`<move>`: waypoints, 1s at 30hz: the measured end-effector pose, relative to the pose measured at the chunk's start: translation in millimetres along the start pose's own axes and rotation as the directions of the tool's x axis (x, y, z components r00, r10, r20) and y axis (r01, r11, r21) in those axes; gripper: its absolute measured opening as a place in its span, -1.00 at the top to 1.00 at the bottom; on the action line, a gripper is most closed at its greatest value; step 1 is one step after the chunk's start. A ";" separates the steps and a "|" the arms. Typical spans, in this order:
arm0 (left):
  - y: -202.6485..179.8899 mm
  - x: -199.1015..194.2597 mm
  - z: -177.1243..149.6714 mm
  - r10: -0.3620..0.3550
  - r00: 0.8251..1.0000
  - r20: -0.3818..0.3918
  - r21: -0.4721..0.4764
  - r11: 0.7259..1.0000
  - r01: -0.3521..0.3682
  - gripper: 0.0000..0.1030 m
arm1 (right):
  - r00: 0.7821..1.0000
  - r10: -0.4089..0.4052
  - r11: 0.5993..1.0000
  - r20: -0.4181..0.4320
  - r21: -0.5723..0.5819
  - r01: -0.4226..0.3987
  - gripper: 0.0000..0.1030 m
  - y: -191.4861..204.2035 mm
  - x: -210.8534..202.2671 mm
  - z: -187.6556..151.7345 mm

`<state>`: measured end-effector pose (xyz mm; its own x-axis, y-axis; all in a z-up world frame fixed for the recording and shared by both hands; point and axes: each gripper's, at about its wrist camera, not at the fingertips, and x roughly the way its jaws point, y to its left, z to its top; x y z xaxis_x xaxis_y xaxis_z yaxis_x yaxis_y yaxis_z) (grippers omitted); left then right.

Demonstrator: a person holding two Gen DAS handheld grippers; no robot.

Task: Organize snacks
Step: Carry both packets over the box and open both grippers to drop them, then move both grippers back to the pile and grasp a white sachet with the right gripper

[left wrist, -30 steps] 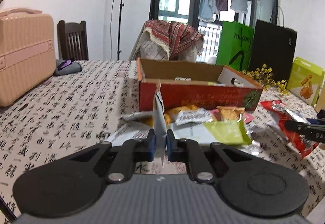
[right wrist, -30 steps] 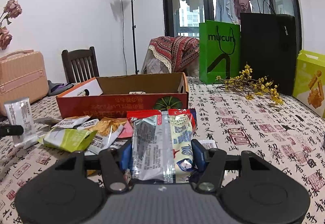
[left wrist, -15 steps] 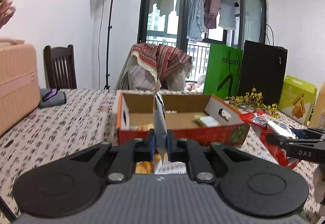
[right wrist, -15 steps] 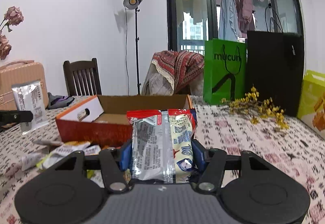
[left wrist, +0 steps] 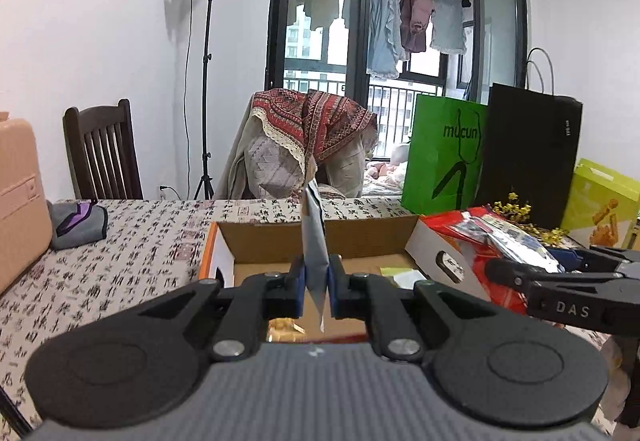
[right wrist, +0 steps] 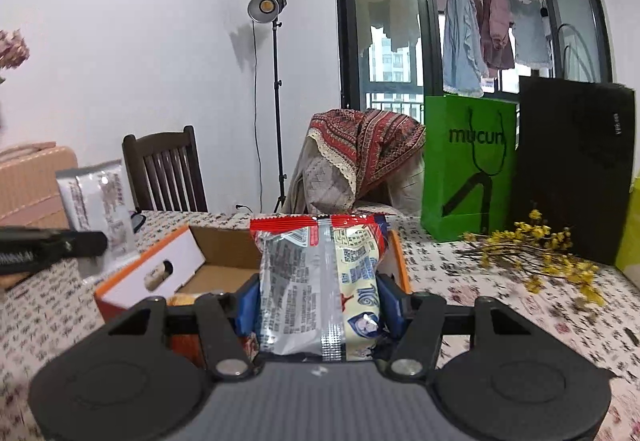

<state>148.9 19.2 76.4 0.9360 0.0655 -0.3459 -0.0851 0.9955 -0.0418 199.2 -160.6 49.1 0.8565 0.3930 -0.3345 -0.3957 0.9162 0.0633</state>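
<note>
Left gripper point(left wrist: 316, 283) pinched nearly closed on a thin silver packet point(left wrist: 314, 237), held edge-on and upright, blue pads pressing both faces; from the right wrist view the same packet point(right wrist: 100, 209) shows its flat printed side, sticking up past the black finger point(right wrist: 52, 245) at the left edge. Right gripper point(right wrist: 320, 305) about half open, pads clamped on the sides of a fat red-and-silver snack bag point(right wrist: 320, 281), bag upright and filling the gap between the fingers. Both grippers hang above the open cardboard box point(left wrist: 320, 237) with orange outer walls on the table point(left wrist: 132, 241), which has a calligraphy-print cloth. Left packet sits over the middle of the box; the right bag point(left wrist: 492, 237) is over its right end, near the white flap with the hand hole. Inside the box something yellow-green lies on the floor point(left wrist: 402, 275), details too small. Behind: green paper bag point(right wrist: 468, 165), black paper bag point(right wrist: 572, 169), yellow dried flowers point(right wrist: 536, 245), draped chair point(left wrist: 304, 145), light stand point(left wrist: 206, 81), pink case point(left wrist: 20, 201).
</note>
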 end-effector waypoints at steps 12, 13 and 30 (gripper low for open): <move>-7.1 70.7 15.4 0.079 0.994 -0.071 -0.012 0.997 -0.080 0.78 | 0.997 -0.021 0.996 -0.075 0.089 0.028 -0.14 -3.8 85.3 31.0; -7.5 76.2 14.9 0.089 0.993 -0.078 -0.012 0.996 -0.090 0.77 | 0.996 -0.026 0.996 -0.081 0.087 0.033 -0.14 -3.6 91.2 31.5; 22.6 95.7 -4.4 0.157 0.984 -0.088 -0.089 0.982 -0.164 -1.00 | 0.987 -0.036 0.993 -0.155 0.105 0.053 -1.00 -15.0 123.1 16.9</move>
<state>235.1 47.7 38.2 0.8776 0.2143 -0.4289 -0.2679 0.9611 -0.0680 316.2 -124.6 22.8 0.8085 0.3424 -0.4786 -0.3125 0.9390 0.1438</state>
